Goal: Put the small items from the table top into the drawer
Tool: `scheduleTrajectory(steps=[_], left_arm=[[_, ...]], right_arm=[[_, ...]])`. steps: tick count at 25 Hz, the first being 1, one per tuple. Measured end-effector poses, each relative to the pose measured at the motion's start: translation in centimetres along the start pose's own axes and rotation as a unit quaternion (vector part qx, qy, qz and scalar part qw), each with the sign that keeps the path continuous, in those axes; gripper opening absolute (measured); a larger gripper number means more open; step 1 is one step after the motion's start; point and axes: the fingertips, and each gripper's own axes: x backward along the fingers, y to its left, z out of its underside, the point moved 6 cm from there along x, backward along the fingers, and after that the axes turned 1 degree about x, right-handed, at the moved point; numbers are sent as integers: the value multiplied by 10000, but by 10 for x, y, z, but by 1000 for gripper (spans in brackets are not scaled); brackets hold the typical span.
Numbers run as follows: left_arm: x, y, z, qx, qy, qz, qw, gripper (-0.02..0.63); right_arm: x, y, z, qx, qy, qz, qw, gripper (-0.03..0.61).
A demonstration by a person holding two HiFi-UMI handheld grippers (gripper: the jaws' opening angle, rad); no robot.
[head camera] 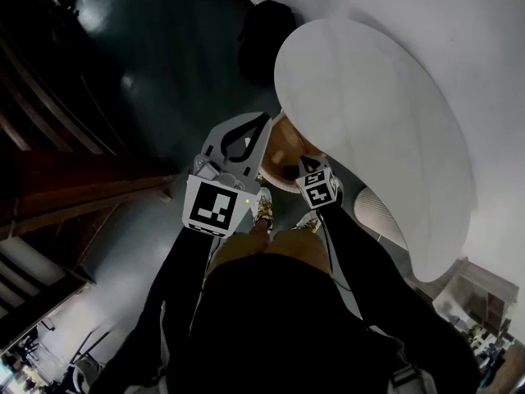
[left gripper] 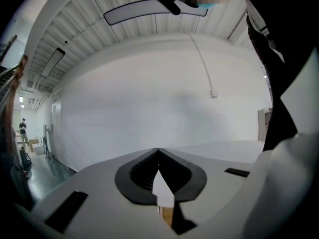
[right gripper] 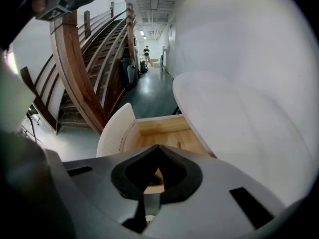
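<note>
A white round table top (head camera: 369,130) fills the right of the head view, and below its near edge a pale wooden drawer (right gripper: 164,133) stands pulled out, with a white curved front (right gripper: 112,128). My right gripper (right gripper: 158,147) hangs just above the drawer, jaws shut with nothing between them; its marker cube (head camera: 318,189) shows in the head view. My left gripper (head camera: 262,117) is beside the table edge, and in its own view its jaws (left gripper: 158,149) are shut and hold nothing, facing the table top (left gripper: 239,151) and a white wall. No small items show in any view.
A wooden staircase (right gripper: 84,59) rises at the left above a dark glossy floor (head camera: 164,64). A dark object (head camera: 267,27) sits on the floor by the table's far side. A person (right gripper: 146,54) stands far down the corridor. My feet (head camera: 262,208) are close to the drawer.
</note>
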Motion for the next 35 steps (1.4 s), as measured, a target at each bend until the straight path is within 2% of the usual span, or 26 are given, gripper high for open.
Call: scheduleTrajectory(steps=[6,9,12,16,22,26,30,35], left_arm=[[-7,-13,-2,-16,-10,190,9998,15],[-15,-23,-6,-73,-50,338,9994,15],[-25,-35,-16,-155,-131,504,9985,15],[-42,-58,-34,-196,-230,730,9969,15],[-66,-103,-60,-204,-446,1056,9932,15],[-85,-144,-75,-313,-475,1320,9896,15],[-99,-188,-89,-319,-610,1537,9857,15],[-116,-246,-105,-361,-842,1797,9794,15]], right_arm=[[18,0,-6,-47,-403,-59,9992,26],[49,-10,-21,-233,-954,63,9951,26],[93,-33,-33,-519,-1580,403,9853,26],[162,-67,-46,-809,-2326,946,9646,26],[264,-101,-48,-983,-3239,1794,9237,26],[322,-122,-29,-1208,-3656,2088,8990,26],[378,-138,0,-1216,-3929,2484,8770,26],[434,-151,49,-1215,-4032,2992,8562,26]])
